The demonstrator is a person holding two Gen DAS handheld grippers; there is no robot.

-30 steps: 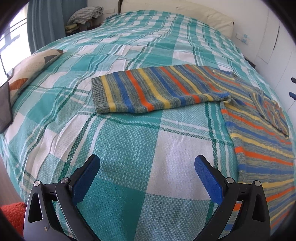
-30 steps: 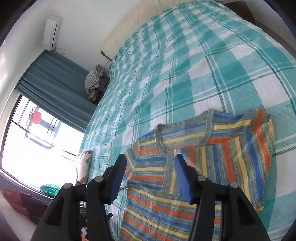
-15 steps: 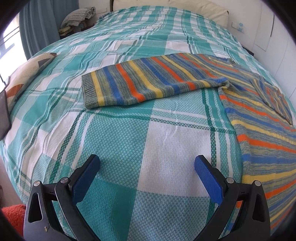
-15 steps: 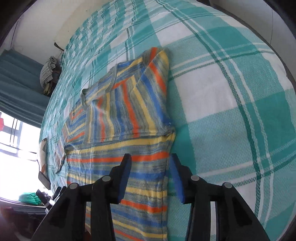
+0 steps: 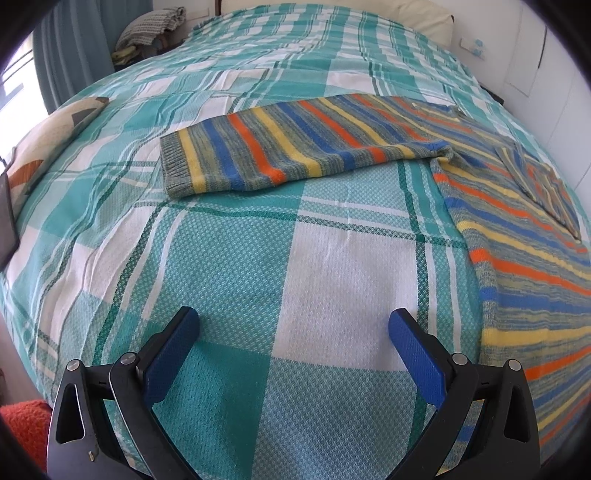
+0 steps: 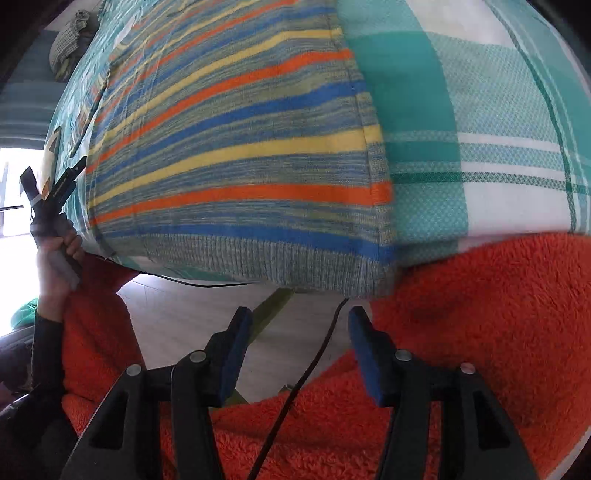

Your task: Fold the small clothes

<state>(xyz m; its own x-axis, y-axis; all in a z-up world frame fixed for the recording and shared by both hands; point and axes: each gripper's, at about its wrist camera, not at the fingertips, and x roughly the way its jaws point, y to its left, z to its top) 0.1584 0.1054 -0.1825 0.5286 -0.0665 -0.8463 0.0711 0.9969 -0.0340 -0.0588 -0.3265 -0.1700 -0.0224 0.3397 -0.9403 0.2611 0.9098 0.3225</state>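
Observation:
A small striped knit sweater (image 5: pixel 517 236) in blue, orange, yellow and grey lies flat on the teal plaid bedspread (image 5: pixel 295 240). Its left sleeve (image 5: pixel 288 147) stretches out to the left; the other sleeve is folded over the body at the right. My left gripper (image 5: pixel 293 332) is open and empty, low over the bedspread, in front of the outstretched sleeve. In the right wrist view the sweater's ribbed hem (image 6: pixel 266 262) hangs at the bed's front edge. My right gripper (image 6: pixel 299 328) is open and empty, just below that hem.
An orange fleece garment (image 6: pixel 480 332) worn by the person fills the lower right wrist view, with a black cable (image 6: pixel 295 387) across it. A patterned pillow (image 5: pixel 48 144) lies at the bed's left edge. Folded clothes (image 5: pixel 147 29) sit by the curtain beyond the bed.
My right gripper has swept from over the sweater's neckline down along its body to the hem at the bed edge. My left gripper has edged closer to the bed, still open.

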